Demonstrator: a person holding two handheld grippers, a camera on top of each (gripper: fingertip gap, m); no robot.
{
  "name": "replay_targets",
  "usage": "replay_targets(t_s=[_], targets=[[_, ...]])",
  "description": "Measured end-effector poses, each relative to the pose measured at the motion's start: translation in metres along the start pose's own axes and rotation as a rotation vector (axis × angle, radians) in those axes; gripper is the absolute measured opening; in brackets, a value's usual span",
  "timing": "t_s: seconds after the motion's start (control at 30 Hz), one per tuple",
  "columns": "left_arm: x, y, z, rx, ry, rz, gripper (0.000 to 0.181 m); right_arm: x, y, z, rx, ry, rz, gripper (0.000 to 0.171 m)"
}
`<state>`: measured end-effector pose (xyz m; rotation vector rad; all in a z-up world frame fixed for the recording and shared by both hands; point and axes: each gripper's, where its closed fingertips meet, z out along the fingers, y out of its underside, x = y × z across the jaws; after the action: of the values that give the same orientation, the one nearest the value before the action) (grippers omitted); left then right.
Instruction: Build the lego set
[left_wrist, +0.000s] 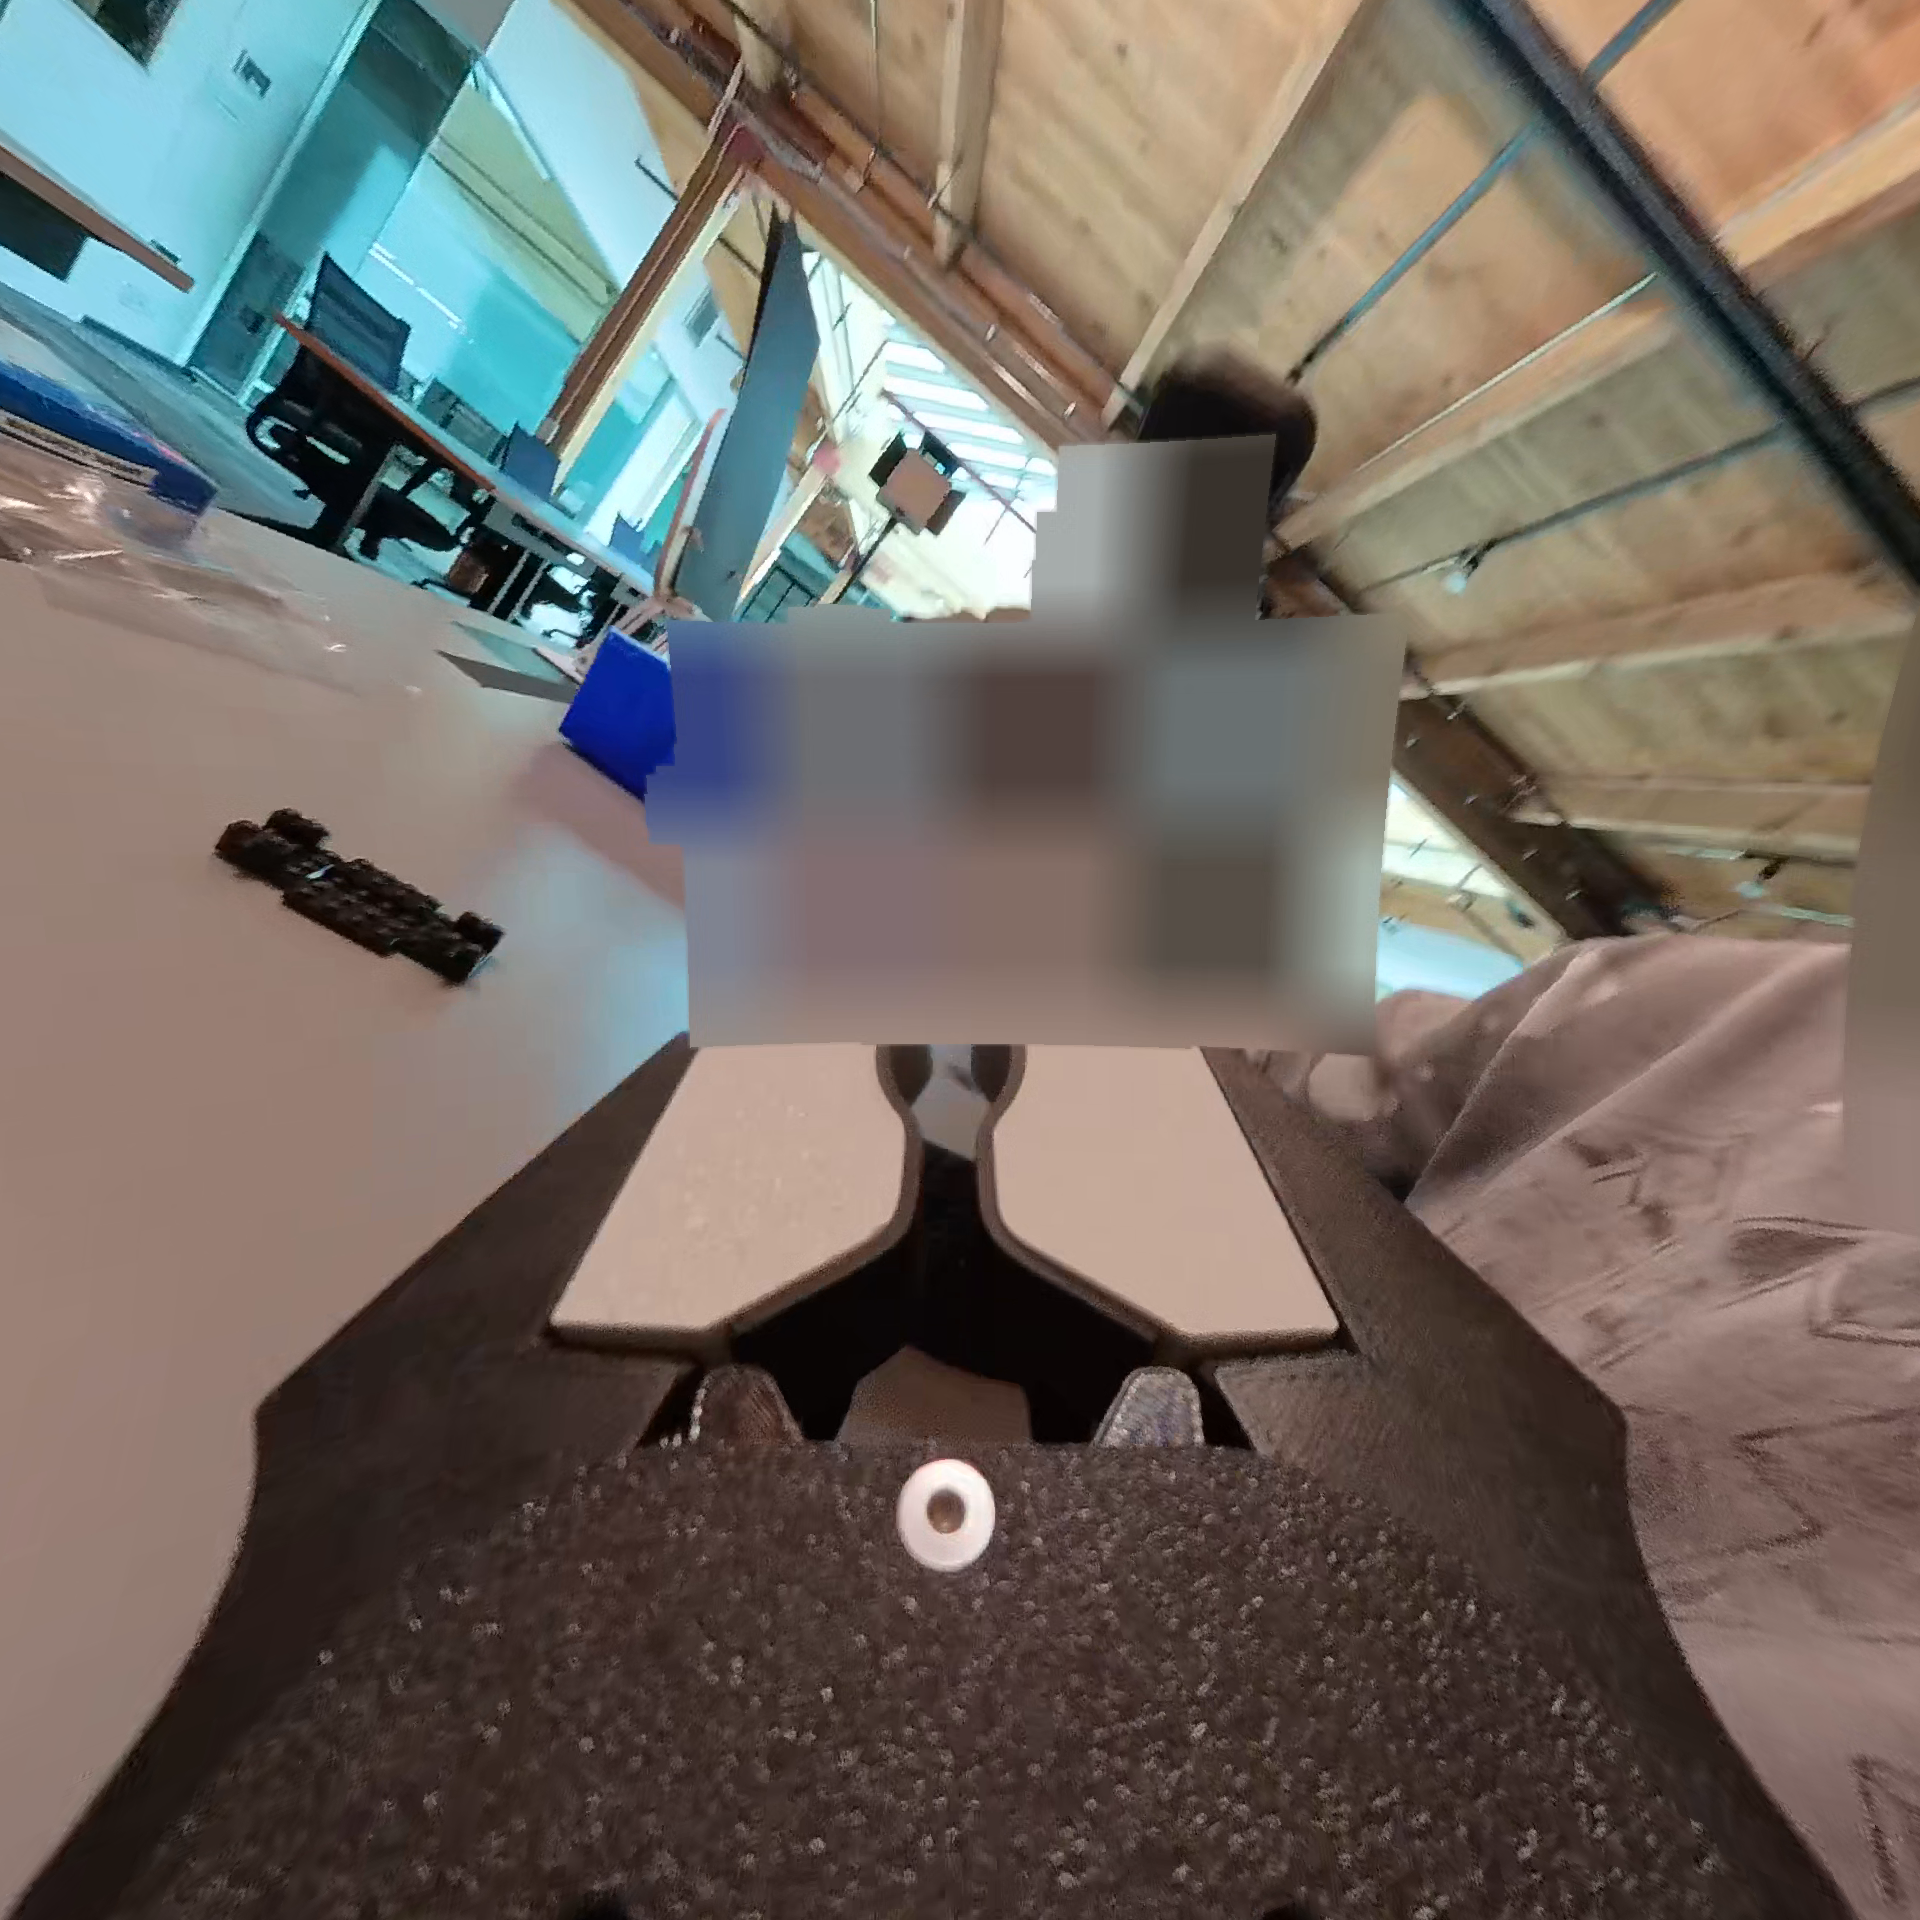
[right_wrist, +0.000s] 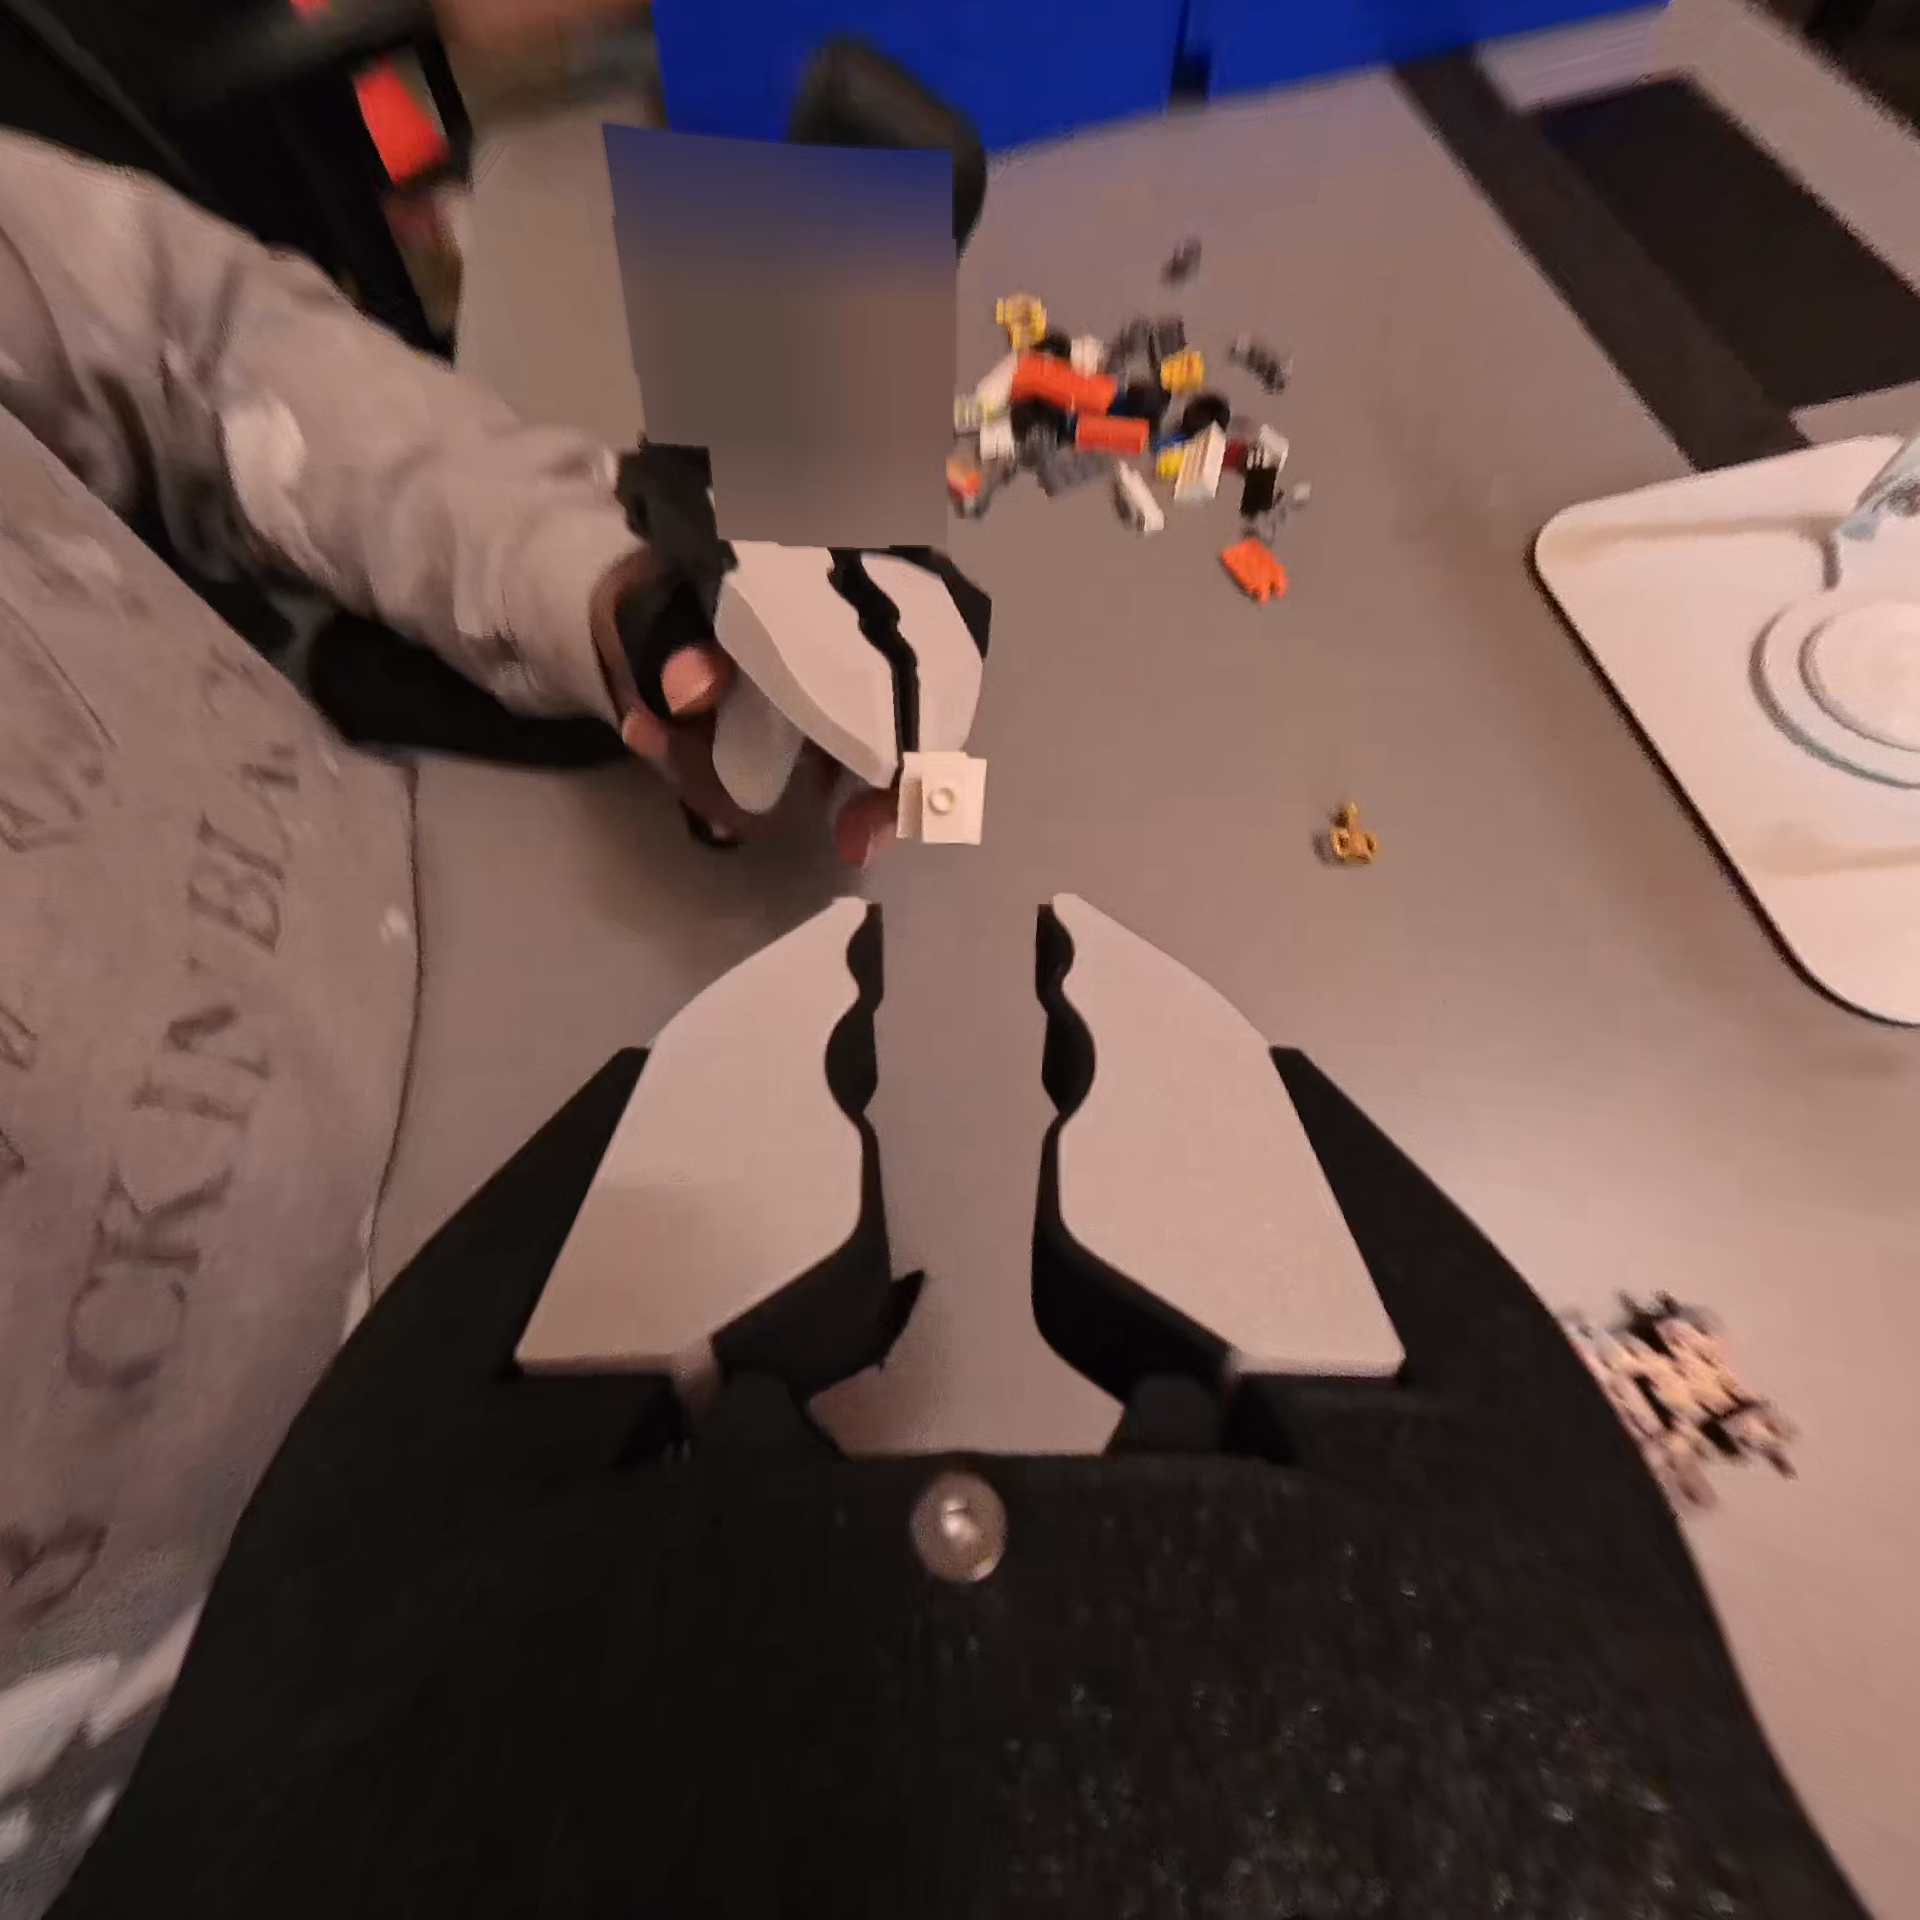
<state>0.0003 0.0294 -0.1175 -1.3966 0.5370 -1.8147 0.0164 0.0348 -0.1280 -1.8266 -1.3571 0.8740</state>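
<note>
While your left hand-held gripper (right_wrist: 940, 774) is clamped on a small white brick (right_wrist: 943, 800) above the worktop (right_wrist: 1455, 727), your right hand-held gripper (right_wrist: 956, 914) stands apart and empty, just below it; loose pieces (right_wrist: 1122, 416) lie heaped beyond.

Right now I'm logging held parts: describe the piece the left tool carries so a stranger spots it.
Start at the grey table, then the sleeved arm's left tool near its middle. Pinched at its tip is a small white square plate with one centre stud, raised, unlike the colourful loose pile.
</note>
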Motion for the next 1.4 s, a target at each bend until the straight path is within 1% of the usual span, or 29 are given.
replay_targets(t_s=[0.1,0.2,0.37,0.47,0.63,1.13,1.3,1.4], targets=[[0.000,-0.005,-0.003,0.046,0.036,-0.050,0.002,-0.002,-0.008,0.010,0.139,0.050,-0.013,0.031],[0.001,-0.008,-0.004,0.069,0.052,-0.060,0.002,0.001,-0.019,0.014,0.208,0.078,-0.012,0.031],[0.003,-0.010,-0.005,0.084,0.061,-0.034,0.001,0.002,-0.023,0.018,0.198,0.059,-0.015,0.027],[0.002,-0.011,-0.005,0.087,0.047,-0.012,0.001,0.001,-0.027,0.017,0.217,0.061,-0.028,0.020],[0.002,-0.008,-0.004,0.058,0.006,0.082,0.001,0.001,-0.027,0.015,0.217,0.065,-0.014,0.010],[0.005,-0.007,-0.002,0.020,-0.117,0.399,0.001,-0.003,-0.028,0.012,0.244,0.089,0.015,0.008],[0.005,-0.005,-0.002,0.013,-0.110,0.385,0.001,-0.003,-0.027,0.012,0.250,0.089,-0.004,0.008],[0.007,-0.005,-0.002,0.012,-0.084,0.343,0.001,-0.004,-0.027,0.011,0.248,0.086,-0.040,0.008]])
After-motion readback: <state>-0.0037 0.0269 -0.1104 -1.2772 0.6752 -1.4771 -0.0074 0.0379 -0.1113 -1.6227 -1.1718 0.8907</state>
